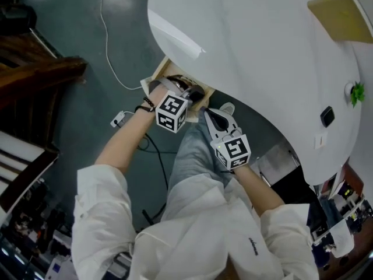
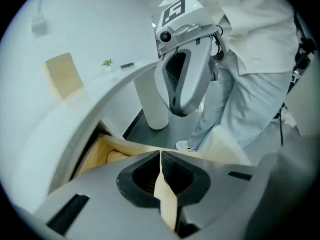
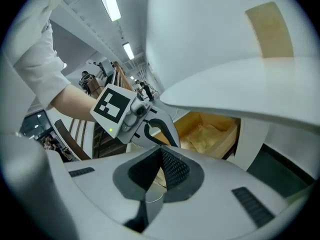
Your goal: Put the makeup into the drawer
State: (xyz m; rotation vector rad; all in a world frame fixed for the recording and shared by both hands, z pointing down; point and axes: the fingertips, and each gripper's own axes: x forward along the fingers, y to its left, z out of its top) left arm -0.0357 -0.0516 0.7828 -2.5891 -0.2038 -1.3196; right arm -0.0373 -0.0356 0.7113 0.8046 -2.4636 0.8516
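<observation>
Mind the overhang of the white surface (image 1: 262,57) and shut the open wooden drawer (image 3: 231,136) beneath it with a square push on its front, probably the step now due, using the left tool (image 2: 161,154) or right tool (image 3: 161,149), both pressed together on nothing. Leave the makeup (image 3: 207,131), seemingly the pale heap inside the drawer, though too blurred to be sure. Watch the trouser legs (image 2: 250,99) close by the drawer; ignore the tan board (image 1: 341,16), floor cable (image 1: 108,39) and green plant (image 1: 356,93).

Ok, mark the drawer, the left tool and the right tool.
drawer (image 3: 227,136), right gripper view, on its side wall.
left tool (image 2: 160,156), left gripper view, where its closed tips meet.
right tool (image 3: 161,151), right gripper view, where its closed tips meet.
</observation>
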